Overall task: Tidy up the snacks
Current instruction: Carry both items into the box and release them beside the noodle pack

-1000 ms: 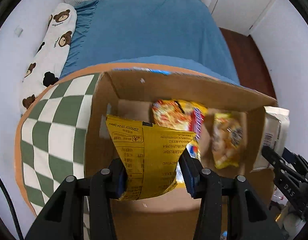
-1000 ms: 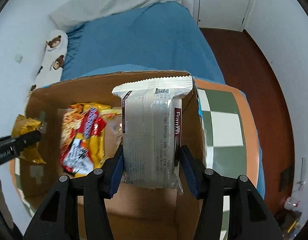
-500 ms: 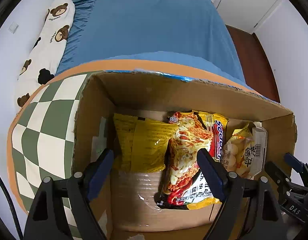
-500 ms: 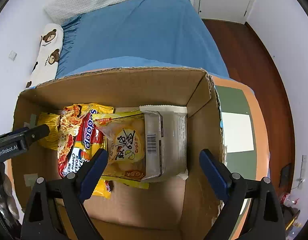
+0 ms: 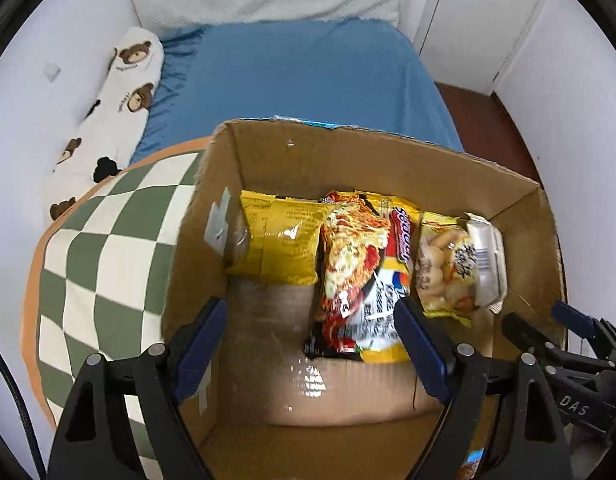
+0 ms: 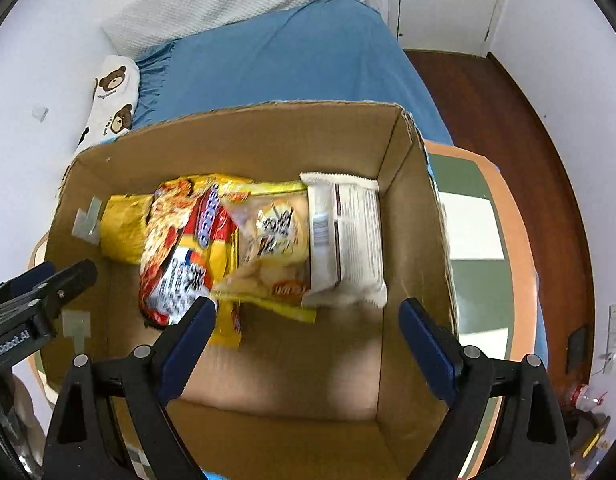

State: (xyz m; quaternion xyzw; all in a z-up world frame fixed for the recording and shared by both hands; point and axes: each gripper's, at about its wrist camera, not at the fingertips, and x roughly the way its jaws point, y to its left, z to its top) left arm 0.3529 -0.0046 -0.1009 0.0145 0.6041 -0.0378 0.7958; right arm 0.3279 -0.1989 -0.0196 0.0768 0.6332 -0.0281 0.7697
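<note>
An open cardboard box (image 5: 347, 160) (image 6: 268, 132) holds several snack packs in a row. From left: a yellow pack (image 5: 276, 240) (image 6: 122, 228), a red and yellow noodle pack (image 5: 359, 272) (image 6: 180, 256), a pale cracker bag (image 5: 439, 264) (image 6: 272, 240), and a white wrapped pack (image 5: 487, 256) (image 6: 347, 240). My left gripper (image 5: 311, 332) is open and empty above the box's near left part. My right gripper (image 6: 308, 332) is open and empty above the near right part. Each gripper shows at the edge of the other's view.
The box sits on a green and white checked surface (image 5: 100, 256) (image 6: 479, 240) with an orange rim. Behind it is a blue bed (image 5: 300, 80) with a bear-print pillow (image 5: 116, 100). Wooden floor (image 6: 487, 92) lies to the right.
Both grippers opened and let go: the yellow pack from the left, the white pack from the right. Both packs now lie in the box. Both grippers have drawn back and up.
</note>
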